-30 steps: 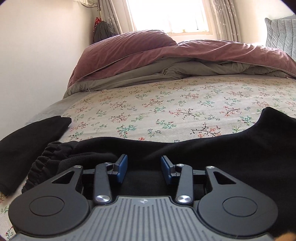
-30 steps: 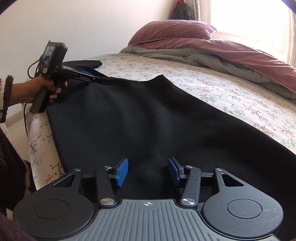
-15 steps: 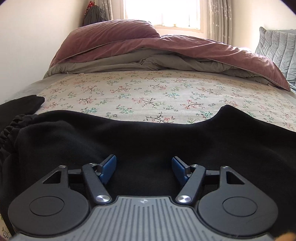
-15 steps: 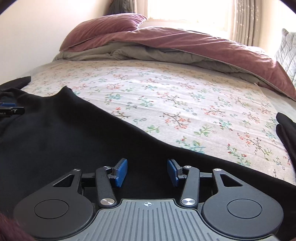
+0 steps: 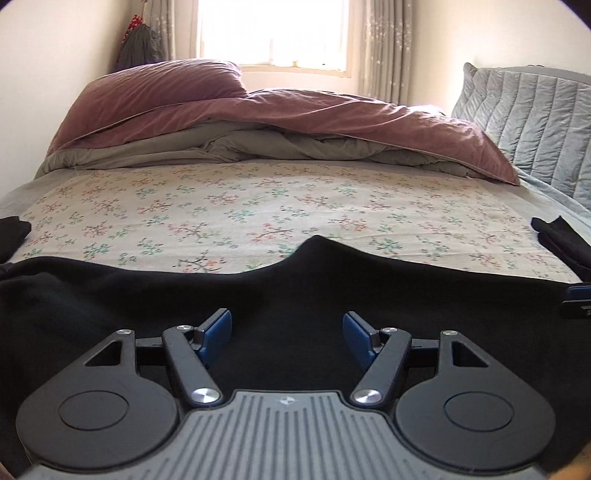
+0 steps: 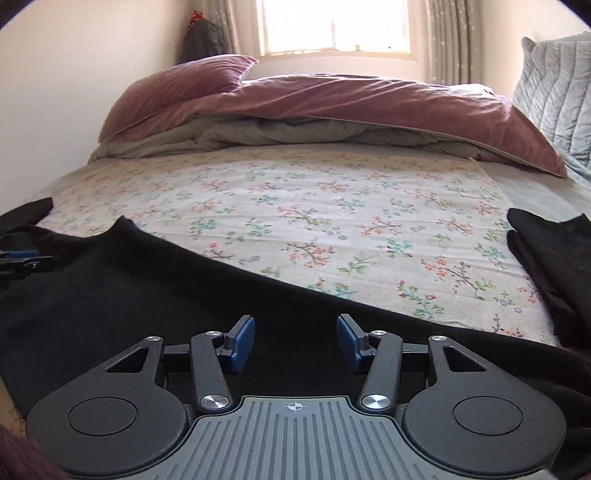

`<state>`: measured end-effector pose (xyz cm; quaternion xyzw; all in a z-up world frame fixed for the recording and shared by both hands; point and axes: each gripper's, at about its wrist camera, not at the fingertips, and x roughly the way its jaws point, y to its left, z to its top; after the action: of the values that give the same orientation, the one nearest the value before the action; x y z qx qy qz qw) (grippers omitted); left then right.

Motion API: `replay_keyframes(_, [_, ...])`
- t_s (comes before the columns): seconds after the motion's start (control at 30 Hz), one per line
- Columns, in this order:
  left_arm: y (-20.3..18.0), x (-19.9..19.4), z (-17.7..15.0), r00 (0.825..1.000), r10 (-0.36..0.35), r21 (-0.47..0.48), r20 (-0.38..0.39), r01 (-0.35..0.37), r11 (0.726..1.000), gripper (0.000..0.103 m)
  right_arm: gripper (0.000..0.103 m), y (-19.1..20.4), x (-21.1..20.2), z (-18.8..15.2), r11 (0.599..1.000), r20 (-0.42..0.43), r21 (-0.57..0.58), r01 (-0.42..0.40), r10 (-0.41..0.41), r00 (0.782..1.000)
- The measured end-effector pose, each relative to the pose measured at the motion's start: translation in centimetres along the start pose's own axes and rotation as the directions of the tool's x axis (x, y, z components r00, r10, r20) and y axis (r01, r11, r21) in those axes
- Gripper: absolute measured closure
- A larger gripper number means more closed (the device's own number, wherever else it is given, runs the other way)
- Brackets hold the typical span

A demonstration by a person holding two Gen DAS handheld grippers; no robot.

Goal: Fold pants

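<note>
A bed (image 5: 258, 206) under a flowered sheet fills both wrist views, with a bright window (image 5: 273, 33) at its far end. Against that window end lie one mauve duvet (image 5: 295, 114) over a grey blanket (image 5: 258, 147), one mauve pillow (image 5: 155, 85) to the left, and one quilted blue-grey cushion (image 5: 528, 110) to the right. The black pants (image 5: 295, 288) lie spread along the bed's near edge, farthest from the window, with a peak of cloth rising toward it.

Two more dark folded pieces sit on the bed: one at the left edge (image 5: 11, 232), one at the right edge (image 6: 550, 266), the latter shown far more fully in the right wrist view. Only the left wrist view catches the tip of the other tool at its right border; only the right wrist view shows the left tool's tip over the pants at its left border.

Both tongs point down at the pants from the near edge, tilted toward the window. The left tongs (image 5: 287, 332) stand wide apart, having just been opening, with pants cloth below but nothing pinched. The right tongs (image 6: 295, 338) stand parted more narrowly, having just opened a little, blue pads (image 6: 243, 343) clear of the cloth beneath.
</note>
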<state>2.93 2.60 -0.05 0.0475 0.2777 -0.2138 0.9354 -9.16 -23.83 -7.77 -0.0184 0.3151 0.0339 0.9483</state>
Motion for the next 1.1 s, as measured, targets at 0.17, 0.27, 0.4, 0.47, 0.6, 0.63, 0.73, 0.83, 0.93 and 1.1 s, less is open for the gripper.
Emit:
replay_keyframes(0.17, [-7.0, 0.1, -1.7, 0.978, -0.195, 0.098, -0.069, 0.201, 0.975, 0.024, 0.054, 4.9, 0.6, -1.7, 0.981, -0.080, -0.145, -0.129, 0.118, 0.990])
replay_keyframes(0.27, [-9.2, 0.5, -3.9, 0.965, -0.233, 0.192, -0.125, 0.253, 0.948, 0.024, 0.054, 5.3, 0.6, -3.5, 0.969, -0.146, -0.188, -0.160, 0.134, 0.980])
replay_keyframes(0.4, [-9.3, -0.2, -6.0, 0.961, -0.237, 0.256, -0.141, 0.267, 0.929, 0.022, 0.054, 3.3, -1.7, -5.9, 0.966, -0.127, -0.207, -0.155, 0.131, 0.983])
replay_keyframes(0.47, [-8.5, -0.7, -6.0, 0.958, -0.240, 0.228, -0.154, 0.271, 0.935, 0.022, 0.054, 1.8, -3.1, -6.7, 0.973, -0.122, -0.185, -0.141, 0.119, 0.985])
replay_keyframes(0.6, [-8.2, -1.9, -6.0, 0.959, -0.222, 0.236, -0.177, 0.260, 0.936, 0.022, 0.054, -0.8, -5.1, -7.8, 0.986, -0.116, -0.137, -0.093, 0.077, 0.990])
replay_keyframes(0.63, [-8.4, -2.1, -5.9, 0.960, -0.213, 0.239, -0.184, 0.254, 0.937, 0.022, 0.054, -1.3, -5.5, -7.8, 0.989, -0.117, -0.125, -0.081, 0.066, 0.991])
replay_keyframes(0.73, [-9.3, -1.9, -4.9, 0.958, -0.200, 0.235, -0.205, 0.247, 0.940, 0.022, 0.052, -2.3, -6.4, -7.3, 0.994, -0.122, -0.097, -0.049, 0.037, 0.992])
replay_keyframes(0.83, [-9.7, -1.9, -4.0, 0.956, -0.210, 0.181, -0.206, 0.248, 0.952, 0.021, 0.047, -3.3, -7.2, -6.2, 0.998, -0.098, -0.060, 0.018, -0.024, 0.995])
replay_keyframes(0.93, [-10.4, -1.6, -3.1, 0.946, -0.241, 0.099, -0.215, 0.267, 0.959, 0.012, 0.046, -5.0, -8.3, -4.8, 0.997, -0.069, 0.000, 0.076, -0.076, 0.995])
replay_keyframes(1.1, [-11.3, -0.8, -2.4, 0.931, -0.278, 0.004, -0.237, 0.287, 0.958, 0.005, 0.042, -8.8, -9.2, -2.6, 0.978, -0.055, 0.088, 0.187, -0.183, 0.982])
